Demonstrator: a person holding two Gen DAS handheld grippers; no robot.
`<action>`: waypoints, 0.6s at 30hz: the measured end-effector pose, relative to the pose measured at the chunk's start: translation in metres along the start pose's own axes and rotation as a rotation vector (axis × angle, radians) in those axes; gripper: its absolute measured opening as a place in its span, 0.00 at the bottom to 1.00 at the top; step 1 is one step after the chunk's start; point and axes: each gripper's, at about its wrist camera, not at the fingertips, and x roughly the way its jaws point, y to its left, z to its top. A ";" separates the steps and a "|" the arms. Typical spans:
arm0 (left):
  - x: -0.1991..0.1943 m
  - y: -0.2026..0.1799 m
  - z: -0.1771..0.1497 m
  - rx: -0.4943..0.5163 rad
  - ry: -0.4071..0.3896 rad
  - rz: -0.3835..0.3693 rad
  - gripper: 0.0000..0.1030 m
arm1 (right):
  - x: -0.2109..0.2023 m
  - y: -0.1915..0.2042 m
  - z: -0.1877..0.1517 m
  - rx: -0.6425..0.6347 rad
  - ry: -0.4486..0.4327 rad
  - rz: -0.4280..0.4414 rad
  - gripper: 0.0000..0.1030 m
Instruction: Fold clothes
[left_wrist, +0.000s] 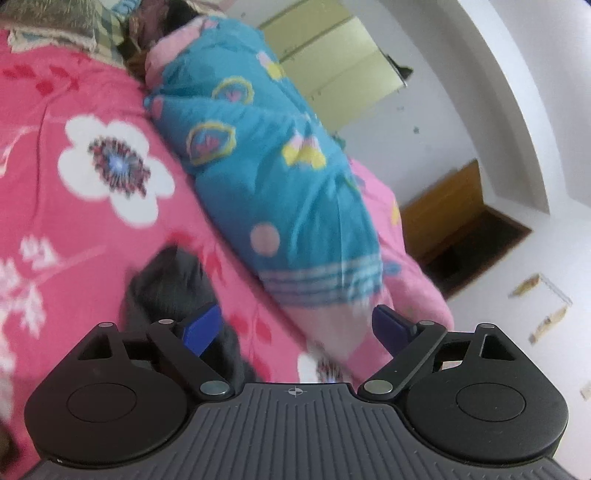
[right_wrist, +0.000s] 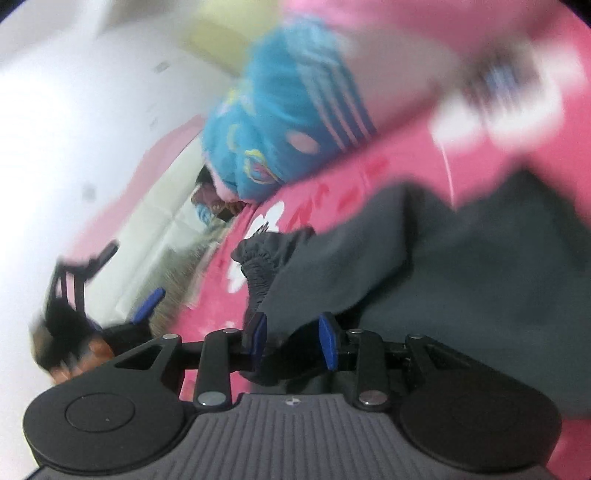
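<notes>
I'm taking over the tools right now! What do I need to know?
Left tool: open, holding nothing, above the pink bedspread beside the blue quilt roll.
Right tool: partly open, with a fold of the dark grey garment between its fingers; a firm grip can't be confirmed through the blur.
The garment lies spread on the bedspread, its gathered elastic waistband just ahead of the right tool.
Done: no neat fold shows yet.
Left: grip the garment, fold it, smooth it flat.
</notes>
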 end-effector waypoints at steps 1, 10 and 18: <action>-0.002 0.003 -0.011 0.001 0.011 -0.002 0.87 | -0.007 0.013 -0.002 -0.117 -0.009 -0.031 0.33; -0.024 0.042 -0.089 0.022 0.068 -0.132 0.81 | 0.013 0.097 -0.059 -1.154 0.044 -0.264 0.32; -0.024 0.065 -0.109 0.036 0.144 -0.239 0.62 | 0.067 0.123 -0.111 -1.809 0.193 -0.341 0.32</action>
